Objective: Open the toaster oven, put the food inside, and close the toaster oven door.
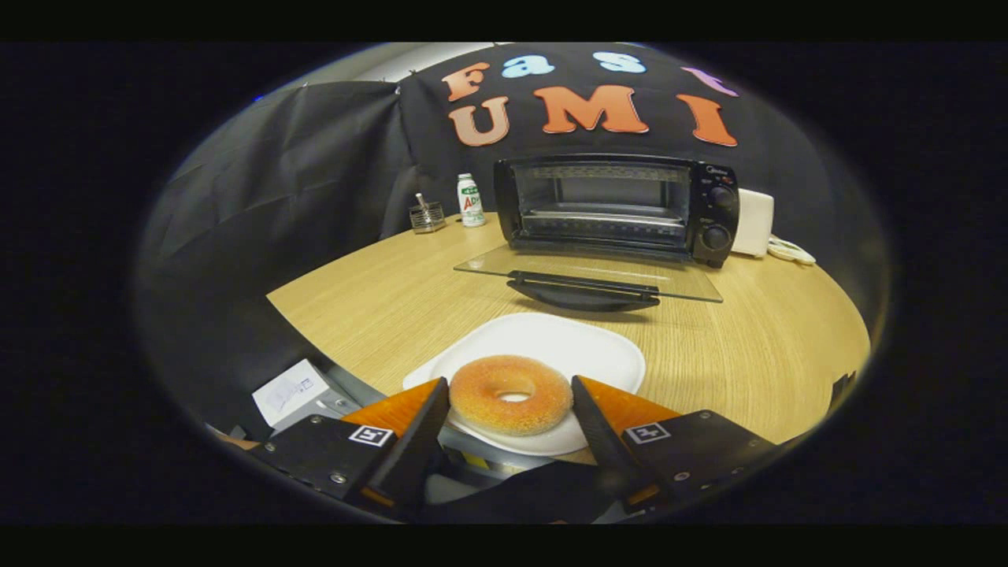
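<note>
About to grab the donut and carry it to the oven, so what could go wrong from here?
1. The gripper fingers flank the donut; whether they press yet I cannot tell. A soft sugared ring may squash or slip.
2. The white plate overhangs the table edge; a nudge could tip it.
3. The open glass door lies flat before the toaster oven; a low carry could hit its handle.

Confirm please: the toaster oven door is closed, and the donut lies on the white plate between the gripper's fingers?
Not quite. In the gripper view the toaster oven door is open, folded down flat. The rest holds: the donut lies on the white plate between the gripper fingers.
</note>
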